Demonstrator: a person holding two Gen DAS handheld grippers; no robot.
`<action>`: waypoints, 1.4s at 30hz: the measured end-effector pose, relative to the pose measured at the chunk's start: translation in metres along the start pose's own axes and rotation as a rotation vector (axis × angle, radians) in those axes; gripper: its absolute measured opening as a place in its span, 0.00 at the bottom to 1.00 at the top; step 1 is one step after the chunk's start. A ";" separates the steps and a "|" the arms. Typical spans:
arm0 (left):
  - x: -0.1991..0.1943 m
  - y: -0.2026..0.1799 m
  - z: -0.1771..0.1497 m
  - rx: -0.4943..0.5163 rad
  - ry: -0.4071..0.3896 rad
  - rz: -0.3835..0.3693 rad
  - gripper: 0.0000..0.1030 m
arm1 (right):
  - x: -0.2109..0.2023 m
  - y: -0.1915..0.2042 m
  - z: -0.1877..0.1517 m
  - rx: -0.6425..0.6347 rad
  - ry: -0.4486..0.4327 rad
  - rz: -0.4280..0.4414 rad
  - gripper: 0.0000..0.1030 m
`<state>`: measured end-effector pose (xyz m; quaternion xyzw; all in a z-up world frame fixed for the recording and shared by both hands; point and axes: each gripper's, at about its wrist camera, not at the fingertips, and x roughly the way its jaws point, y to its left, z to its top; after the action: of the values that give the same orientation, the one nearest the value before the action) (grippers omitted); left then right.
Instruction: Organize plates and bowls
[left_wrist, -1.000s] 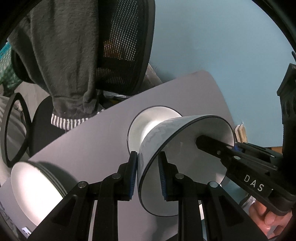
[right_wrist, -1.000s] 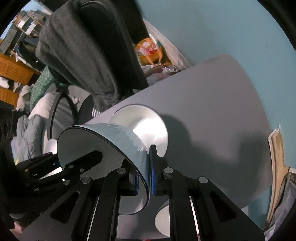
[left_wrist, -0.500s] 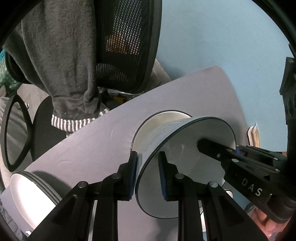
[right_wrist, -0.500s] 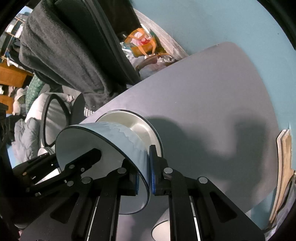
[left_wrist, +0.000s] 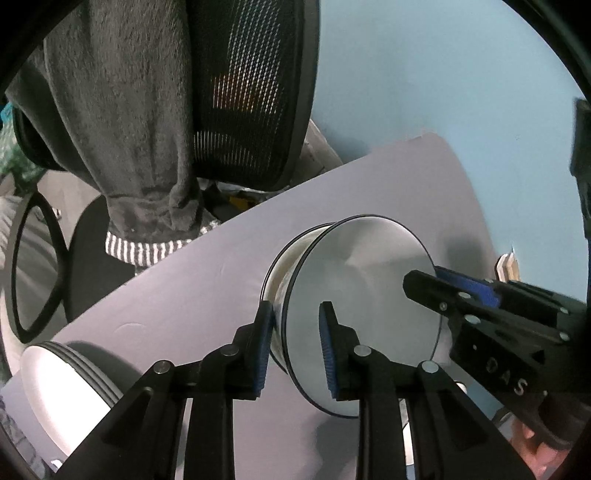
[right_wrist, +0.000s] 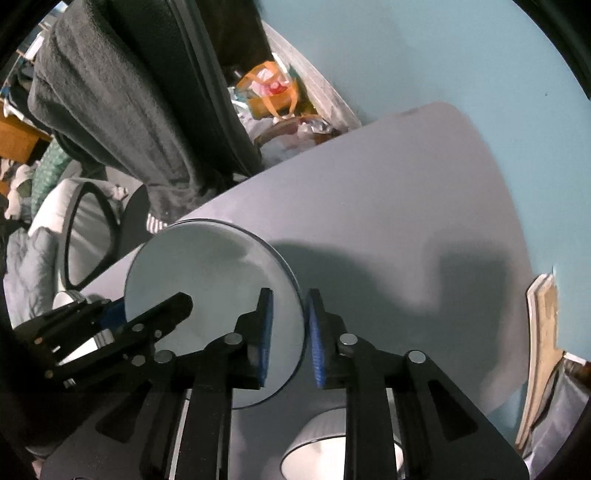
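Grey counter (left_wrist: 177, 295): the upper bowl (left_wrist: 362, 314), tilted a second ago, now sits nested in the lower bowl (left_wrist: 291, 254). Left claw (left_wrist: 295, 347) and right claw (right_wrist: 288, 338) are opening, pads off its rim. Stacking step looks done.

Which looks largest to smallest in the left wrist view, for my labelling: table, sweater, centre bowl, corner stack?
1. Table
2. Sweater
3. Centre bowl
4. Corner stack
Bowl against stack is unsure: the stack is partly hidden at the picture's edge.
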<state>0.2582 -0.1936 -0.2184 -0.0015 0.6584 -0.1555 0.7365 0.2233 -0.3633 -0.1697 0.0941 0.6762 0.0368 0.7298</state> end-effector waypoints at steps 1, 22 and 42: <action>-0.001 -0.001 0.000 0.011 -0.005 0.020 0.33 | 0.001 -0.001 0.000 -0.001 0.003 0.002 0.22; -0.103 -0.013 -0.037 0.025 -0.224 0.049 0.57 | -0.073 0.006 -0.029 -0.078 -0.151 -0.015 0.34; -0.155 -0.042 -0.102 0.048 -0.277 -0.021 0.64 | -0.142 0.000 -0.082 -0.111 -0.246 -0.031 0.44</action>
<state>0.1370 -0.1775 -0.0730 -0.0124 0.5466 -0.1773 0.8183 0.1298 -0.3820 -0.0362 0.0469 0.5797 0.0510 0.8119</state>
